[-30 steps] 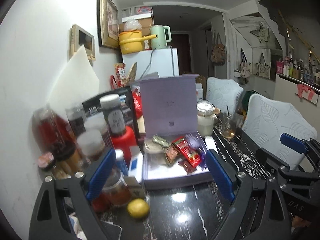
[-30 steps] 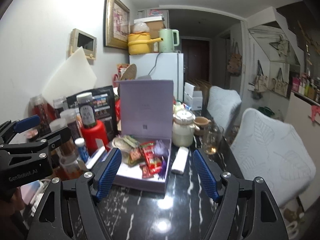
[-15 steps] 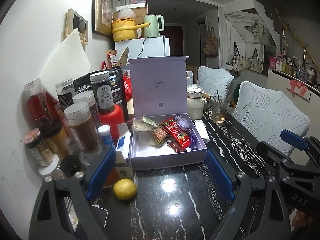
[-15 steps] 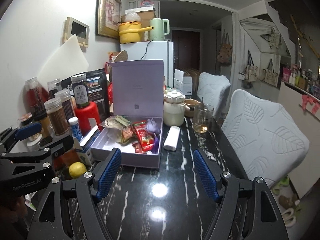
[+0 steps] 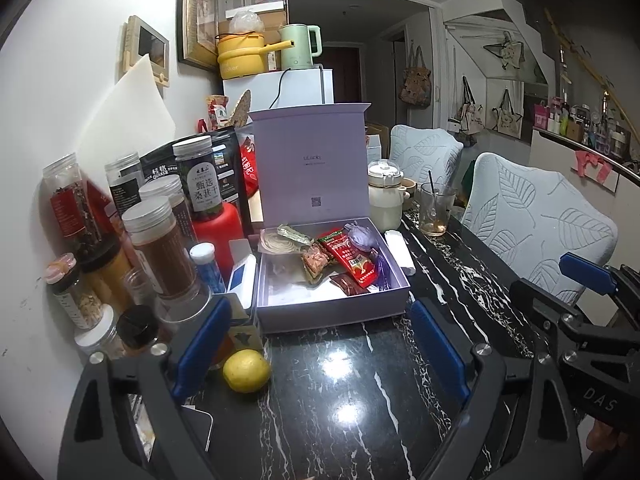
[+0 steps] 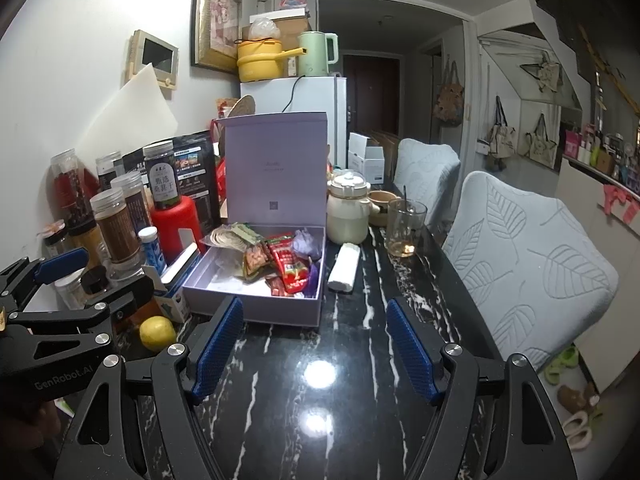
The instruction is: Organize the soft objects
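Note:
A lilac box (image 5: 332, 312) (image 6: 256, 308) stands on the black marble table with its lid upright. Inside lie soft snack packets: a red sachet (image 5: 352, 258) (image 6: 290, 264), a brown nut packet (image 5: 314, 262), a green wrapper (image 5: 294, 234) and a purple pouch (image 5: 362, 236) (image 6: 304, 244). A white roll (image 5: 400, 252) (image 6: 344, 266) rests on the table right of the box. My left gripper (image 5: 320, 350) hovers open just short of the box's front wall, nothing between its blue pads. My right gripper (image 6: 316, 350) is open too, empty, near the box's front right corner.
Jars and bottles (image 5: 160, 248) crowd the left by the wall. A lemon (image 5: 246, 370) (image 6: 157, 332) lies near the left pad. A white pot (image 6: 348, 210) and a glass (image 6: 406, 228) stand behind the roll. Two padded chairs (image 6: 528, 264) line the right edge.
Both views have sunk and tipped down over the second, so the box and table now sit lower-centre and clearer. Both grippers stayed open and empty.

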`<state>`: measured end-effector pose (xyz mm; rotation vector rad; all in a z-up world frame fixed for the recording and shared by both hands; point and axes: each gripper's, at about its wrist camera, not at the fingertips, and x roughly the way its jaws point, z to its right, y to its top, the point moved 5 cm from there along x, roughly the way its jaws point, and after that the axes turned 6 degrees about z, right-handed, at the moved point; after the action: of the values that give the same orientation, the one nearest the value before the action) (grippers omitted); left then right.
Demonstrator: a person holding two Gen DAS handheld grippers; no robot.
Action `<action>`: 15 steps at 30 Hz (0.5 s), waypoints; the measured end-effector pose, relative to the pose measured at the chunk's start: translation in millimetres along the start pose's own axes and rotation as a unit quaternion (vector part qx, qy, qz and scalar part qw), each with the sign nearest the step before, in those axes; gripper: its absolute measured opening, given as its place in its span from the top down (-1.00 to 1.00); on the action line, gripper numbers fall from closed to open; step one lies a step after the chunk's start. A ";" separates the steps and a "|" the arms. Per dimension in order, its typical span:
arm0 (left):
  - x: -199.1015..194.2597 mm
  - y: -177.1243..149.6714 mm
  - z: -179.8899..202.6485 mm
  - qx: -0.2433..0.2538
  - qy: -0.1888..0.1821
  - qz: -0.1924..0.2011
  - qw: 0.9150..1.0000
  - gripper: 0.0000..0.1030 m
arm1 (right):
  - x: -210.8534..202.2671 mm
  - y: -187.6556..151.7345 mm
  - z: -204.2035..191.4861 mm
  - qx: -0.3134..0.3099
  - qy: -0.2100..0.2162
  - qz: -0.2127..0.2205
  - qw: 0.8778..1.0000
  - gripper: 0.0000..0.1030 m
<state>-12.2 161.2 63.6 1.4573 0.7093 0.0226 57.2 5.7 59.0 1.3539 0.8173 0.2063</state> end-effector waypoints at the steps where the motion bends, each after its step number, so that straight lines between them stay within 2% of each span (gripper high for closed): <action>1: -0.1 0.0 0.0 -0.001 -0.001 0.000 1.000 -0.78 | 0.3 0.1 -0.1 0.000 0.000 0.000 1.000 -0.45; 15: -1.3 -0.8 1.3 -0.002 -0.009 -0.001 1.000 -0.78 | 1.2 -3.7 -1.6 -0.002 -0.003 -0.005 1.000 -0.45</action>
<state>-13.0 159.4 63.4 1.4511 0.6964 0.0093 55.9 6.8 55.2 1.3463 0.8182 0.1971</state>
